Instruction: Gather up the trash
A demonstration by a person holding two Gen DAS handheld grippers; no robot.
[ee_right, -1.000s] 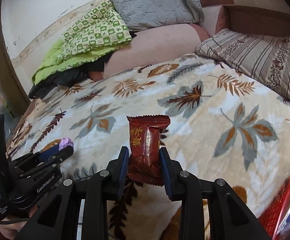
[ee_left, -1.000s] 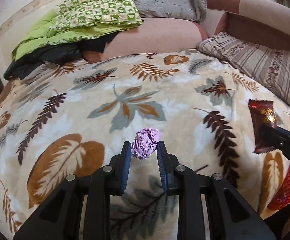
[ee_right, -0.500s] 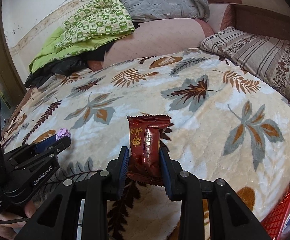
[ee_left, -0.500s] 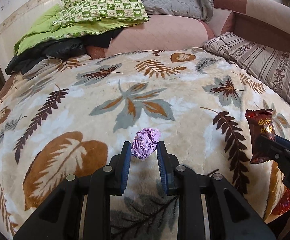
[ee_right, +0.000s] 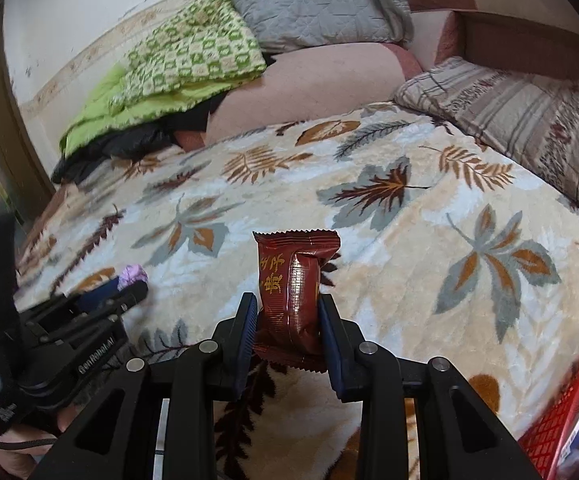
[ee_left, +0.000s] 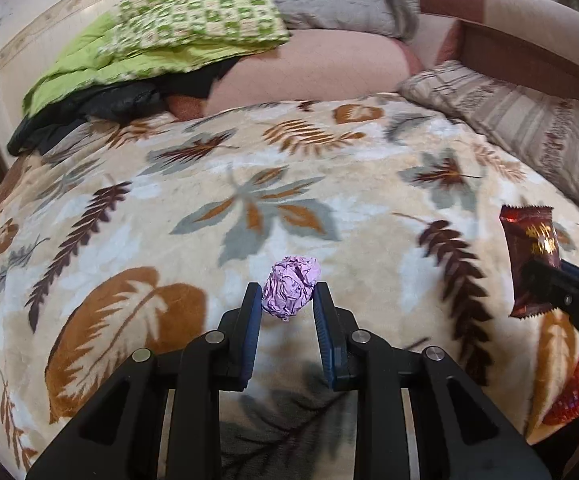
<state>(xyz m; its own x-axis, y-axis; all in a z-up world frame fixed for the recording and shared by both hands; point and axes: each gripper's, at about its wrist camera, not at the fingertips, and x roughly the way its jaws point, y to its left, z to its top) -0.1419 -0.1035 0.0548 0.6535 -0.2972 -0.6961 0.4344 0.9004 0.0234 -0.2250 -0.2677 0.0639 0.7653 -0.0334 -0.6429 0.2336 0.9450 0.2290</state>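
Two pieces of trash held above the leaf-pattern blanket [ee_left: 137, 216], one in each gripper. Left gripper [ee_left: 285, 306]: jaws narrow, closed on a crumpled purple paper ball [ee_left: 289, 290], near the front edge of the blanket, around its middle. Very light and soft by the look; crushes further under pressure, so likely safe in any grip across its widest part. No real long axis, slightly taller than wide.

Right gripper [ee_right: 288, 316]: jaws narrow, pinching a dark red snack wrapper [ee_right: 291, 292] by its lower half, toward the front right corner of the blanket. Thin glossy film, probably slippery and floppy; best taken across the flat body, not the crimped end. Long axis upright, serrated top edge pointing up and away. Red mesh basket [ee_right: 561, 412] just beside, at the right edge; likely the drop place.
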